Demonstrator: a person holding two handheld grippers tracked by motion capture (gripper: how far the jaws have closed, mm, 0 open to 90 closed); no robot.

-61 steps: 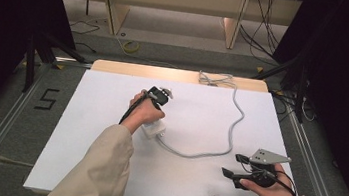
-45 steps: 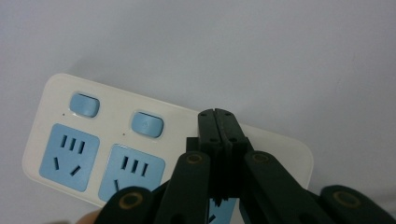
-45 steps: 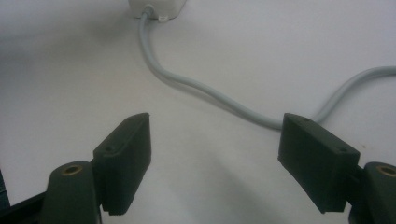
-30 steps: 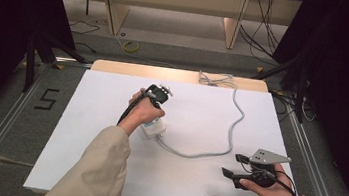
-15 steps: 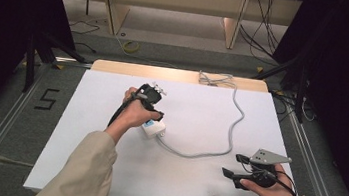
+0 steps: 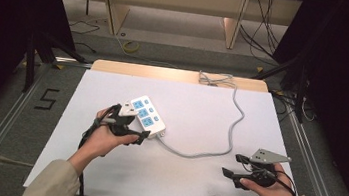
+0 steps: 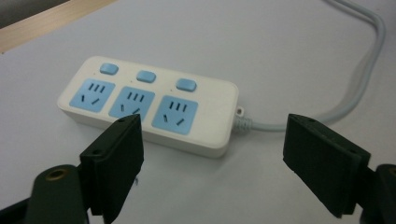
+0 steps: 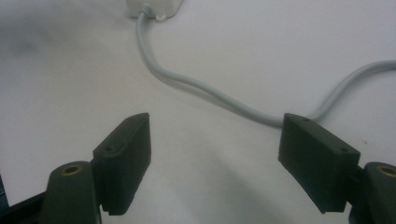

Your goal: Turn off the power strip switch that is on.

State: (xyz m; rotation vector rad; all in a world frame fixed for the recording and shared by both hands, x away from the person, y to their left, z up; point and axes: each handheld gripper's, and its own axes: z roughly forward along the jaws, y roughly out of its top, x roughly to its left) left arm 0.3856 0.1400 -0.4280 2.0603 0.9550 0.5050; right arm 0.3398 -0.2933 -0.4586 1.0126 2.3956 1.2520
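Left claw (image 6: 135, 123) withdrew, uncovering one three-socket strip (image 6: 146, 116).

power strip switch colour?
Light blue, on a white power strip; clearest in the left gripper view.

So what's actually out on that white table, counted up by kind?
Power strip, white, with three blue sockets and three blue switches: 1
Grey cord running from the power strip: 1
Handheld grippers, both open and holding nothing: 2, the left gripper and the right gripper
Total: 4
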